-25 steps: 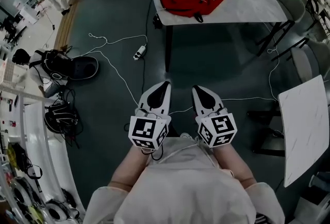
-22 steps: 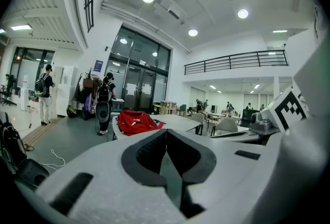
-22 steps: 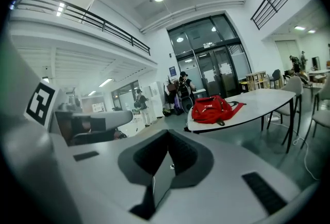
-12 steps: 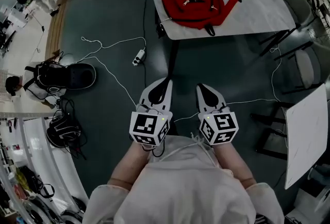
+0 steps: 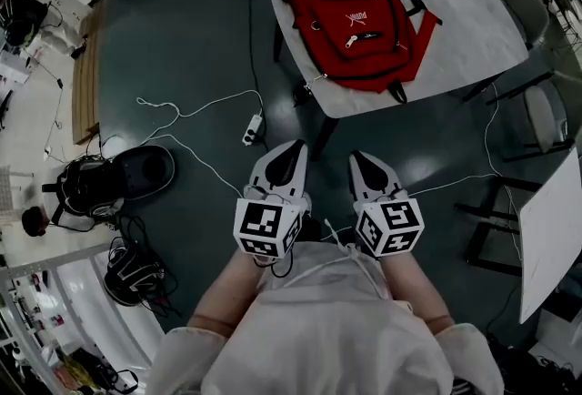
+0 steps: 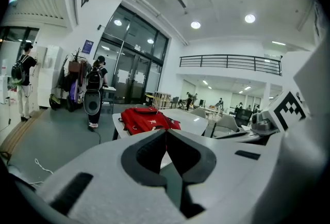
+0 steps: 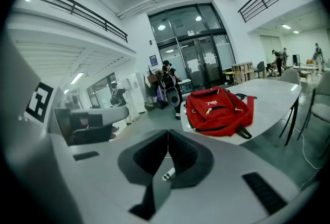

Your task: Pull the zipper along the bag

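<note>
The red bag (image 5: 359, 20) lies flat on the pale surface (image 5: 473, 15) in the upper middle of the head view, well apart from both tools and ahead of them, a little toward the right of the frame. Its long axis runs roughly up and down the frame, leaning toward the lower right, and its carry loop hangs at the near edge of the surface. A small white zipper pull (image 5: 350, 40) shows on the front panel; the zipper lines curve across the bag's width.

The left tool (image 5: 291, 147) and the right tool (image 5: 357, 158) sit side by side in the lower middle of the frame, close to the person's body, both pointing up the frame toward the bag. In each gripper view the jaws are pressed together with nothing between them, the left tool (image 6: 166, 131) and the right tool (image 7: 167, 132) alike, so neither holds anything.

The right tool looks slightly nearer the bag. Between the tools and the surface's edge there is open floor, with a power strip (image 5: 252, 127) and its cable off to the left, and a chair (image 5: 546, 116) at the right of the frame. The reach ahead looks clear; the task has not yet begun
</note>
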Tool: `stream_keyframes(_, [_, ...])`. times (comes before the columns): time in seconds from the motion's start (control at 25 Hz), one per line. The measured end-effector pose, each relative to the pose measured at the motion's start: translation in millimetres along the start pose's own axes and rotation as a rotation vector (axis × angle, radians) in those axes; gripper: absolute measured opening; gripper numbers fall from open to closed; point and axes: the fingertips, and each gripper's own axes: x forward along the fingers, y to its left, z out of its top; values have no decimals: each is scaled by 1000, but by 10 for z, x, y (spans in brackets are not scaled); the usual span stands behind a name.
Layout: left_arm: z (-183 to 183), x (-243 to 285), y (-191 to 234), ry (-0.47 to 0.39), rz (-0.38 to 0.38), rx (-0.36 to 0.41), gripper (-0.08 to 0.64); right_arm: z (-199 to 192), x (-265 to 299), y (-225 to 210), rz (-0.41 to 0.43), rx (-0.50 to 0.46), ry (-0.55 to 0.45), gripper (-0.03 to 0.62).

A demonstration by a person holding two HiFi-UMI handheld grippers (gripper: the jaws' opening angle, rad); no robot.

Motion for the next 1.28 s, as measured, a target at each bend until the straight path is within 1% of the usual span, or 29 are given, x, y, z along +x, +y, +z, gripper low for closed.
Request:
stream_keyframes(0.08, [-33,75,169,17,-5,-6,20,16,147,8,-18,6,18,28])
stream_keyframes(0.2, [-191,176,365,60,-6,-36,20,-31,315,-3,-32,13,59,28])
stream_keyframes(0.44, [-508,524,638,160,15,-86,20,-50,727,-260,-30,48,117,28])
stream_keyframes(0.64, [-647,917,820,225,66,-89,20,-44,1140,-514,10,46,187,28])
stream_keyframes(0.8, [-717,1329,898,280,77,-97,20,1,1496,-790,46,31,250,28])
stream_keyframes(0.96, [-796,1707,1004,323,107,-101,20,-38,1808,-1047,85,12,319,28])
stream_keyframes(1.08, [-938,1938,1065,352,112,-96,21,-156,2013,-1203,114,-13,382,28])
stream_keyframes(1.2, [-1142,2104,1083,413,96,-87,22,-296,2195,-1318,131,-11,435,28])
stream_keyframes(1.28, [-1271,2198,1101,457,91,-63,23,-388,2302,-1362,138,-5,466,28])
